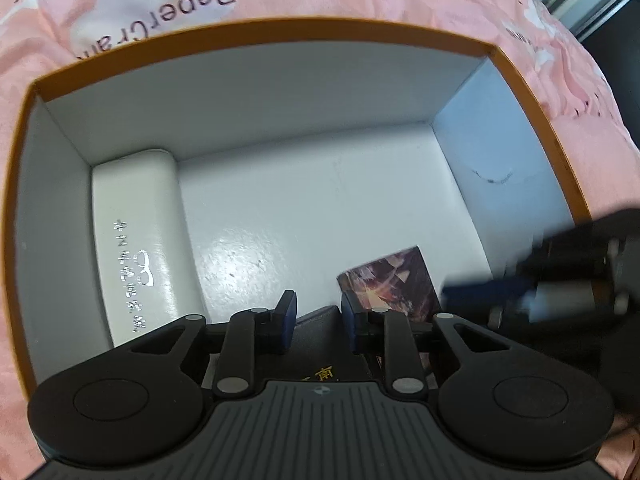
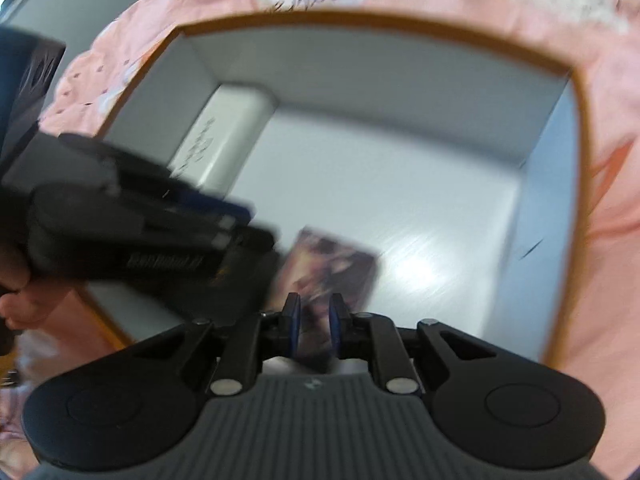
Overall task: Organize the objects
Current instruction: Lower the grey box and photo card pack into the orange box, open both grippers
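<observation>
An open box with an orange rim [image 1: 256, 28] and white inside sits on pink bedding; it also shows in the right wrist view [image 2: 360, 20]. A white glasses case [image 1: 136, 240] lies along its left wall, also in the right wrist view [image 2: 224, 136]. My left gripper [image 1: 318, 320] holds a black box with gold characters [image 1: 320, 368] between its jaws, low over the box's near side. A small box with dark reddish artwork [image 1: 396, 280] lies on the box floor beside it. My right gripper [image 2: 314, 324] is partly open just above that artwork box [image 2: 332, 264], not gripping it.
Pink bedding with white printed patches [image 1: 168, 4] surrounds the box. The right gripper body [image 1: 560, 280] enters the left wrist view from the right. The left gripper and a hand [image 2: 120, 240] cross the right wrist view's left side. The right wrist view is motion-blurred.
</observation>
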The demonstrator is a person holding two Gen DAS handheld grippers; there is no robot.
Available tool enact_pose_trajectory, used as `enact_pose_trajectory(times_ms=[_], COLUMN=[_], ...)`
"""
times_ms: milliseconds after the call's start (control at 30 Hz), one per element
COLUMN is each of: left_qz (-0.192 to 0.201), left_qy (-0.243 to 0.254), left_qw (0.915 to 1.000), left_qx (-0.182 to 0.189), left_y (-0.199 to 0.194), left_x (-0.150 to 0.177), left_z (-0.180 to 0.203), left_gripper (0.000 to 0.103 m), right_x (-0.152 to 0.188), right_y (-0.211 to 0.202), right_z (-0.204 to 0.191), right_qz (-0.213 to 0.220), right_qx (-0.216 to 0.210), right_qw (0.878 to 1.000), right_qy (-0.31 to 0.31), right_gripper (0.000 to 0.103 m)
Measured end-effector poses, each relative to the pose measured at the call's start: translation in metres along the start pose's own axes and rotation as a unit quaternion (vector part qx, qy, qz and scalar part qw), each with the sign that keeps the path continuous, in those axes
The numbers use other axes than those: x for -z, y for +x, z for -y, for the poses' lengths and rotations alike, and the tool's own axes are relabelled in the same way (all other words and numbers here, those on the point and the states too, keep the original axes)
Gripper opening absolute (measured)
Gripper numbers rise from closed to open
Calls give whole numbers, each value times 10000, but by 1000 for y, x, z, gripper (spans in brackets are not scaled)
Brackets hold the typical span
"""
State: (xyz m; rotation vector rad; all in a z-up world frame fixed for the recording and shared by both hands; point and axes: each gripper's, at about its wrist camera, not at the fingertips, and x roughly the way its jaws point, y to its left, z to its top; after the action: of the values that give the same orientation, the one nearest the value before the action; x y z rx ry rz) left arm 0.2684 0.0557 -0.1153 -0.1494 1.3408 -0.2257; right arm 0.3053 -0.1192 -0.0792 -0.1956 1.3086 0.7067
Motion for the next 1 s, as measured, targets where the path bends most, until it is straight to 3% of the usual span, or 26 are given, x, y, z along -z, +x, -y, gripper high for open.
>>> enact_pose_trajectory(times_ms=[233,400,567,667,800,1000], left_qz=[-209,-246,-162,-115,-63,198], left_qy=[423,337,287,220,131,-80], left_qw=[9989,9991,9994,9995,9997,9992], left_qx=[-7,104,142,195,206,329], left_y=[1,2,1,-1,-6,-27], left_x=[-1,-2,3,3,6,8], left_z=[8,3,5,0,-5,-15], left_gripper=[27,27,27,27,26,25], right_x=[-20,-34,-38,-37,-34,-30], right_y=[4,20,34,39,43,42], right_z=[4,2,5,10,10,6], right_qz=[113,-19,-342,-554,-766,-1150], right_qx=[878,1106,887,479,392,289], right_qw=[9942,9909,9936,9967,9961,9925], right_qy=[-618,-764,-612,-338,-175,-285], right_gripper=[18,18,17,9,3,2])
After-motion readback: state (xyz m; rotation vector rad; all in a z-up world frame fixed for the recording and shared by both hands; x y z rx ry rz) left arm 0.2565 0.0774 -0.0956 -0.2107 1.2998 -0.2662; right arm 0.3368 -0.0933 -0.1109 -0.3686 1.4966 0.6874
